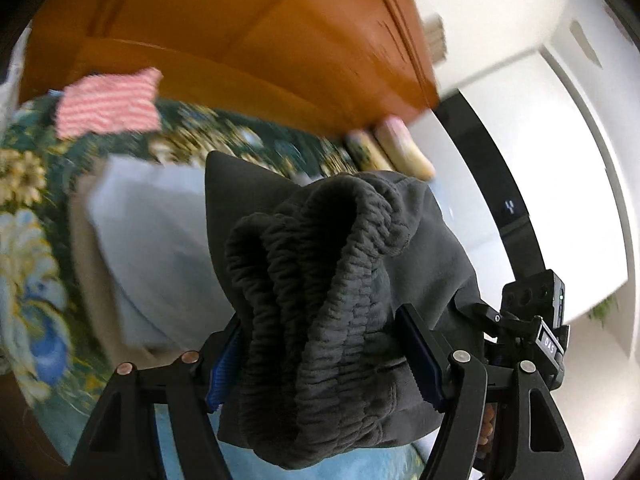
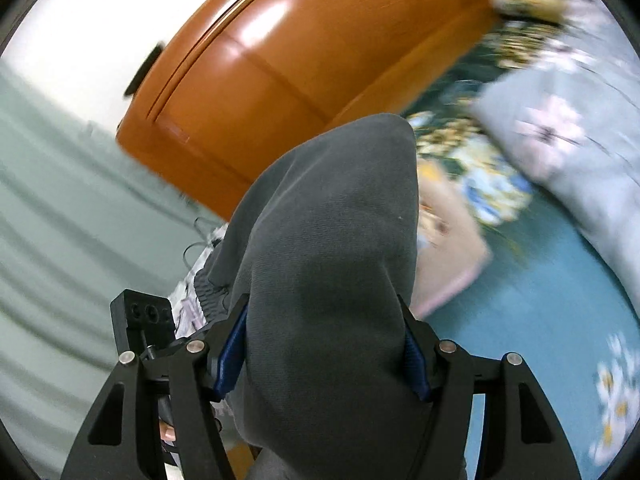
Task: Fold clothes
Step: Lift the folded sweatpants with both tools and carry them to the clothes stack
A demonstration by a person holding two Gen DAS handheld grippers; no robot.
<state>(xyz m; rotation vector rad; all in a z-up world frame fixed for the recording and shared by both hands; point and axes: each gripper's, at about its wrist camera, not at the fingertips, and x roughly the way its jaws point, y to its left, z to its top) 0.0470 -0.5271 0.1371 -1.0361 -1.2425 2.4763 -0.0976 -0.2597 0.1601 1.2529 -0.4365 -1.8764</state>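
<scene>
A dark grey garment with a gathered elastic waistband (image 1: 320, 280) is bunched between the fingers of my left gripper (image 1: 320, 348), which is shut on it and holds it above the bed. My right gripper (image 2: 324, 344) is shut on smooth grey cloth of the same garment (image 2: 332, 240), which drapes over its fingers and hides what lies ahead. The other gripper shows at the right edge of the left wrist view (image 1: 536, 320) and at the left of the right wrist view (image 2: 144, 320).
A floral bedspread (image 1: 32, 240) covers the bed below. A folded light blue garment (image 1: 160, 232) and a red-striped cloth (image 1: 108, 104) lie on it. An orange wooden headboard (image 1: 260, 40) stands behind. A grey flowered pillow (image 2: 568, 152) lies at right.
</scene>
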